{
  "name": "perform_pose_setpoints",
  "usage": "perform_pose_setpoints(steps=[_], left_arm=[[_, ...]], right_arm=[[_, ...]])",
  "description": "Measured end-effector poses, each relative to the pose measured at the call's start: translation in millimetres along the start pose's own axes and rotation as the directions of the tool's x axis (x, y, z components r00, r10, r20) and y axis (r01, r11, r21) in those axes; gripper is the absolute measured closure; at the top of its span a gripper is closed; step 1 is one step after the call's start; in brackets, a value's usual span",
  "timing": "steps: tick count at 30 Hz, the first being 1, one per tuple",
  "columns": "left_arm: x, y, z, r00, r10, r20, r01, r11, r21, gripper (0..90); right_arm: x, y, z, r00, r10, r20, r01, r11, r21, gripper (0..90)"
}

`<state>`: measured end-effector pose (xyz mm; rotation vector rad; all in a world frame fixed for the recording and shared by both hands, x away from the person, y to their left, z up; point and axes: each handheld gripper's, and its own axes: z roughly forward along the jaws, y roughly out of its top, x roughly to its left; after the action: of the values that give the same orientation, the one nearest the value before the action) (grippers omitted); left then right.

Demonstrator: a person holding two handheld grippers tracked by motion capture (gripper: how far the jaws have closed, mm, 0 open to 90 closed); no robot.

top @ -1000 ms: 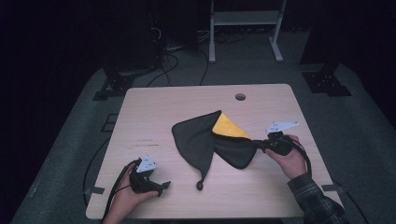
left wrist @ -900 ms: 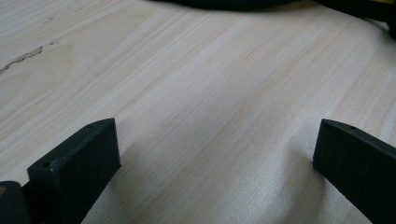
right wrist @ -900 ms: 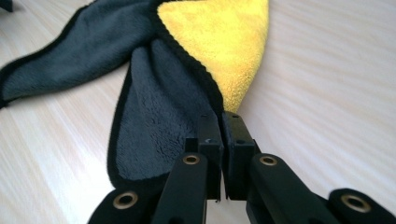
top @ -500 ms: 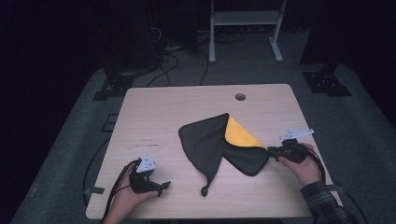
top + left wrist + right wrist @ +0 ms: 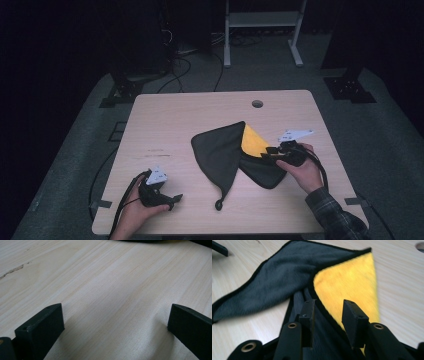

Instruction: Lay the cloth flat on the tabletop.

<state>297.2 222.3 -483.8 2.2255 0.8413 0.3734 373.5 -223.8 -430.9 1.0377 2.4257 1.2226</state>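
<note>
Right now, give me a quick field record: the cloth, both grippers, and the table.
cloth: dark grey cloth with a yellow underside, lying crumpled and partly folded over at mid-table
right gripper: right gripper over the cloth's right edge; its fingers have just been opening, with the cloth lying under the gap and not pinched
left gripper: left gripper open, nothing between its fingers, resting near the front left corner, apart from the cloth
table: light wooden table with a round hole near the far edge
</note>
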Motion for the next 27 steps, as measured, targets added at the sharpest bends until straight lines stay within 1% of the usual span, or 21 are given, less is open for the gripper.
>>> perform_pose_setpoints(steps=[1,2,3,5,6,7,9,10,11,12,14,15,17,18,21,23,26,27], left_arm=[[0.0,0.0,0.0,1.0,0.0,0.0,0.0,1.0,0.0,0.0],[0.0,0.0,0.0,1.0,0.0,0.0,0.0,1.0,0.0,0.0],[0.0,0.0,0.0,1.0,0.0,0.0,0.0,1.0,0.0,0.0],[0.0,0.0,0.0,1.0,0.0,0.0,0.0,1.0,0.0,0.0],[-0.1,0.0,0.0,1.0,-0.001,0.0,0.001,1.0,0.0,0.0],[0.0,0.0,0.0,1.0,0.0,0.0,0.0,1.0,0.0,0.0],[0.0,0.0,0.0,1.0,0.0,0.0,0.0,1.0,0.0,0.0],[0.0,0.0,0.0,1.0,0.0,0.0,0.0,1.0,0.0,0.0],[0.0,0.0,0.0,1.0,0.0,0.0,0.0,1.0,0.0,0.0],[0.0,0.0,0.0,1.0,0.0,0.0,0.0,1.0,0.0,0.0],[0.0,0.0,0.0,1.0,0.0,0.0,0.0,1.0,0.0,0.0],[0.0,0.0,0.0,1.0,0.0,0.0,0.0,1.0,0.0,0.0],[0.0,0.0,0.0,1.0,0.0,0.0,0.0,1.0,0.0,0.0],[0.0,0.0,0.0,1.0,0.0,0.0,0.0,1.0,0.0,0.0],[0.0,0.0,0.0,1.0,0.0,0.001,0.0,1.0,0.0,0.0],[0.0,0.0,0.0,1.0,0.0,0.001,0.0,1.0,0.0,0.0],[0.0,0.0,0.0,1.0,0.0,0.001,0.0,1.0,0.0,0.0],[0.0,0.0,0.0,1.0,0.0,0.0,0.0,1.0,0.0,0.0]], right_arm=[[1.4,3.4,4.5,1.0,-0.005,-0.003,0.005,1.0,-0.001,60.9],[3.4,8.9,14.3,0.9999,-0.007,-0.009,0.007,1.0,-0.003,59.8],[3.4,8.9,14.3,0.9999,-0.007,-0.009,0.007,1.0,-0.003,59.8],[5.5,13.2,24.5,0.9999,-0.017,-0.002,0.017,1.0,0.009,58.5],[6.2,14.9,29.0,0.9998,-0.017,-0.006,0.017,1.0,0.009,58.6],[7.9,18.3,37.8,0.9996,-0.029,-0.008,0.029,0.999,0.014,58.3],[8.6,18.9,40.5,0.9996,-0.027,-0.009,0.027,1.0,0.011,58.2],[9.2,19.5,44.0,0.9996,-0.026,-0.011,0.026,1.0,0.012,57.6],[10.6,19.7,50.9,0.9995,-0.031,-0.005,0.031,0.999,0.022,56.3],[10.6,19.7,50.9,0.9995,-0.031,-0.005,0.031,0.999,0.022,56.3],[11.9,20.1,56.7,0.9995,-0.031,-0.005,0.031,0.999,0.026,55.2],[13.1,20.7,62.1,0.9994,-0.034,0.001,0.034,0.999,0.027,54.0],[14.0,21.1,64.5,0.9995,-0.032,0.005,0.032,0.999,0.032,53.7],[14.3,21.6,67.3,0.9992,-0.039,0.012,0.038,0.998,0.039,53.2],[14.9,24.3,74.9,0.9984,-0.049,0.029,0.048,0.998,0.05,54.5],[15.0,25.4,80.1,0.997,-0.064,0.045,0.061,0.996,0.064,55.1],[14.5,24.9,86.7,0.9962,-0.075,0.044,0.072,0.994,0.078,62.6],[14.0,24.3,87.8,0.9964,-0.072,0.044,0.068,0.994,0.081,66.8]])
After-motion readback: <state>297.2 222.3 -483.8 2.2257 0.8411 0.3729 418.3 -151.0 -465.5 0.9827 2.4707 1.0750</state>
